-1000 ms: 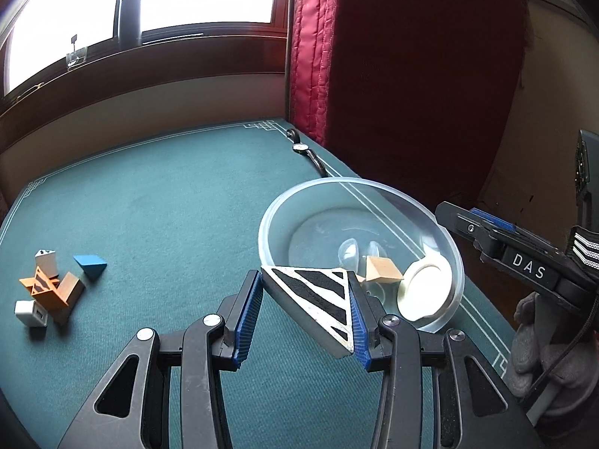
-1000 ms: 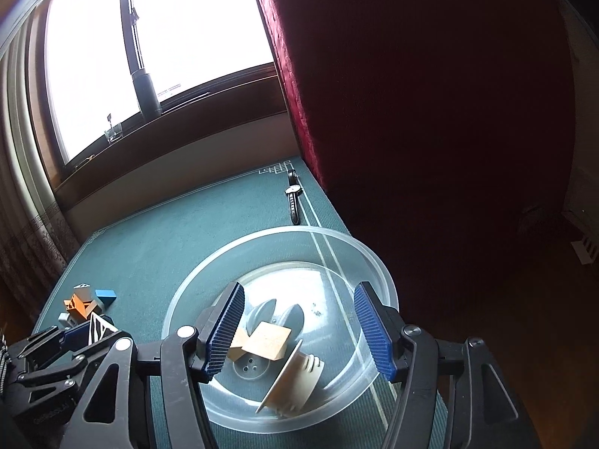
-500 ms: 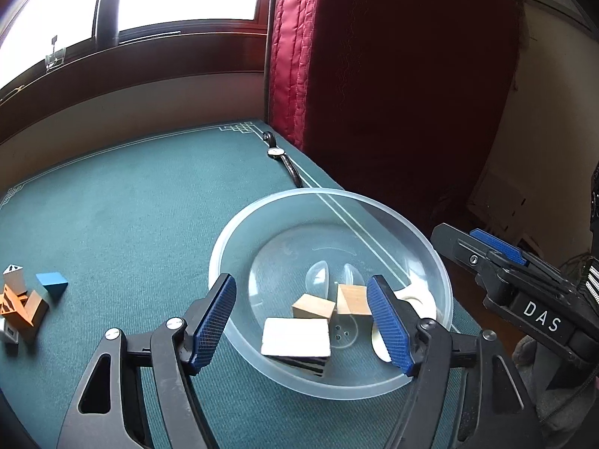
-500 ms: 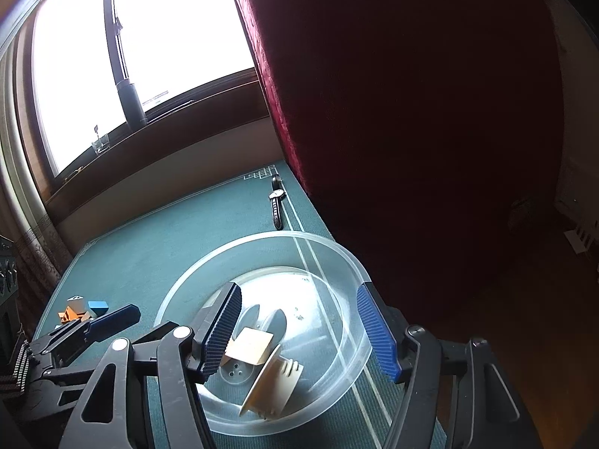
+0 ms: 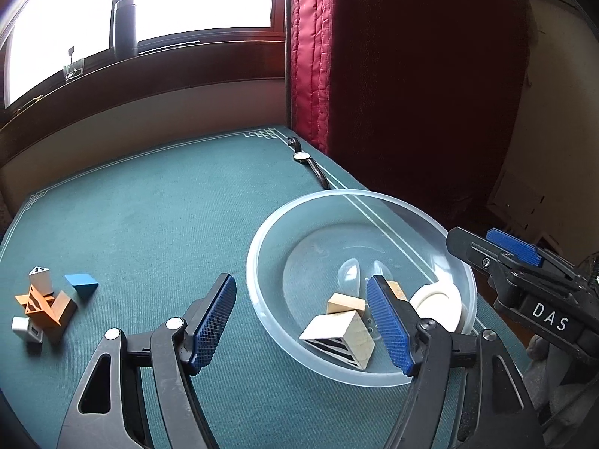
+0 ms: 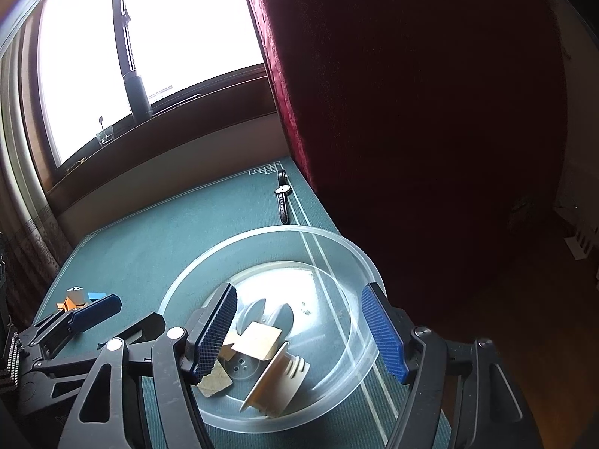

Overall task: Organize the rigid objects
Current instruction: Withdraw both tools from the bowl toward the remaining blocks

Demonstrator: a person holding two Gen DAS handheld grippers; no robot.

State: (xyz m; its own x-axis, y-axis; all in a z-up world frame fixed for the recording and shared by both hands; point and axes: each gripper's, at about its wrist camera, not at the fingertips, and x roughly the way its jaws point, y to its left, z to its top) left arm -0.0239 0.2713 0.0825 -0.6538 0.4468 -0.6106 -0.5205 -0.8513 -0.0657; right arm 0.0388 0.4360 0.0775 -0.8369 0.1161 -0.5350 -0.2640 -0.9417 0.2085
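Observation:
A clear plastic bowl [image 5: 262, 239] sits on the green table near its right edge. In it lie a black-and-white striped wedge block [image 5: 338, 336], tan wooden blocks [image 5: 345, 304] and a white round piece [image 5: 440, 303]. My left gripper [image 5: 303, 327] is open and empty, just above the bowl's near left rim. My right gripper [image 6: 299, 331] is open and empty above the bowl [image 6: 359, 258]; it shows at the right of the left wrist view [image 5: 516, 258]. A pile of orange, white and grey blocks [image 5: 41, 307] and a blue wedge [image 5: 80, 284] lie at the left.
A wristwatch [image 5: 309, 162] lies near the table's far right corner, beyond the bowl. A red curtain [image 5: 393, 75] hangs right of the table. A window sill with a dark bottle [image 5: 123, 28] is behind. The table's right edge drops to the floor.
My left gripper opened and let the striped wedge drop into the bowl, then drew back to the left. The right gripper stayed open over the bowl.

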